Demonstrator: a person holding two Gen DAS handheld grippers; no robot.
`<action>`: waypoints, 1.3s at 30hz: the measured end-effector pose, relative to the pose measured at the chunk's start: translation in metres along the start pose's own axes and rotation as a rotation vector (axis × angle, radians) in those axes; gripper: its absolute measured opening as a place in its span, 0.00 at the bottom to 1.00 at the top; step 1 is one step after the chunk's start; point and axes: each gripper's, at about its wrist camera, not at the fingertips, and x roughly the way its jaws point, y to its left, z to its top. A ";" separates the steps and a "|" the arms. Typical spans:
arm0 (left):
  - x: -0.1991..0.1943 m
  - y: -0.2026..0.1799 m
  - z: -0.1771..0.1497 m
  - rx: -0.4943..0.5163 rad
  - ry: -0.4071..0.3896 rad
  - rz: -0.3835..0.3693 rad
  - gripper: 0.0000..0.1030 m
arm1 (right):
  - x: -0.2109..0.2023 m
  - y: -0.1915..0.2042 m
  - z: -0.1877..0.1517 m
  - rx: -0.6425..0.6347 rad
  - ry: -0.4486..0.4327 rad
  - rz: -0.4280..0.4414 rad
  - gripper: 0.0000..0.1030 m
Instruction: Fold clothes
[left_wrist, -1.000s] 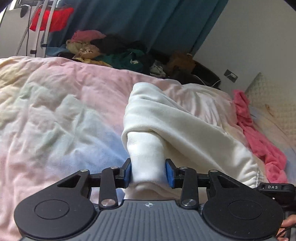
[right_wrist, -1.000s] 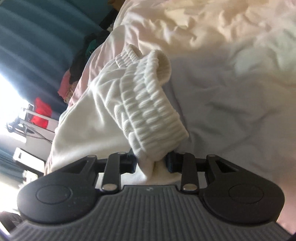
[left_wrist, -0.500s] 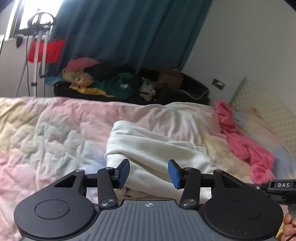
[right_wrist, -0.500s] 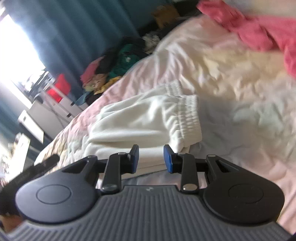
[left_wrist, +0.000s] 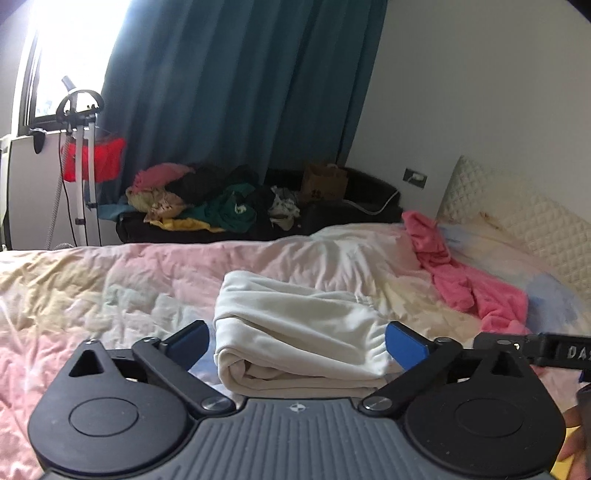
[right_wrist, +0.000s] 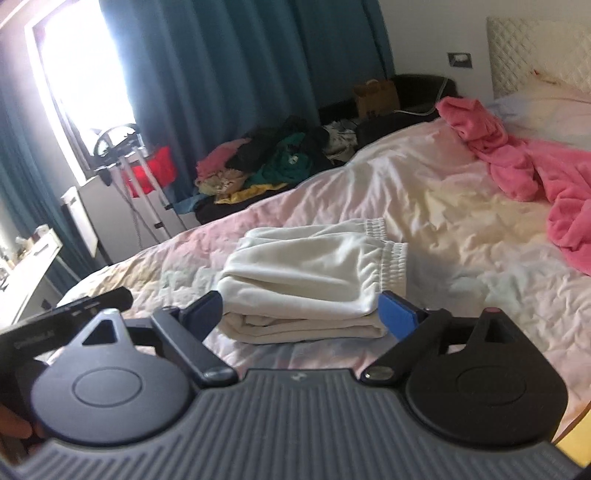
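**White garment folded and let go; pink one waits**

The white garment (left_wrist: 295, 328) lies in a compact stack of layers on the pastel quilt (left_wrist: 92, 295), near the front edge of the bed, its elastic band on the right side. This fold looks finished, so the step in hand appears to be the pause between 2 items. The next move likely calls for reaching far right to the crumpled pink garment (right_wrist: 524, 173) by the headboard, dragging it to bare quilt and spreading it flat before any crease is made.

The left gripper (left_wrist: 295, 341) hovers just short of the stack, level, aimed across the bed, jaws spread wide and empty. The right gripper (right_wrist: 301, 312) sits beside it, tilted slightly, jaws equally spread, gripping nothing. The stack shows between both pairs of blue pads, untouched.
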 end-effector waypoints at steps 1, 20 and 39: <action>-0.009 -0.001 -0.001 0.005 -0.015 0.003 1.00 | -0.004 0.005 -0.004 -0.022 -0.004 0.002 0.89; -0.101 0.020 -0.068 0.048 -0.168 0.158 1.00 | -0.038 0.058 -0.095 -0.169 -0.260 -0.058 0.89; -0.083 0.029 -0.095 0.097 -0.131 0.138 1.00 | -0.014 0.063 -0.137 -0.148 -0.332 -0.111 0.89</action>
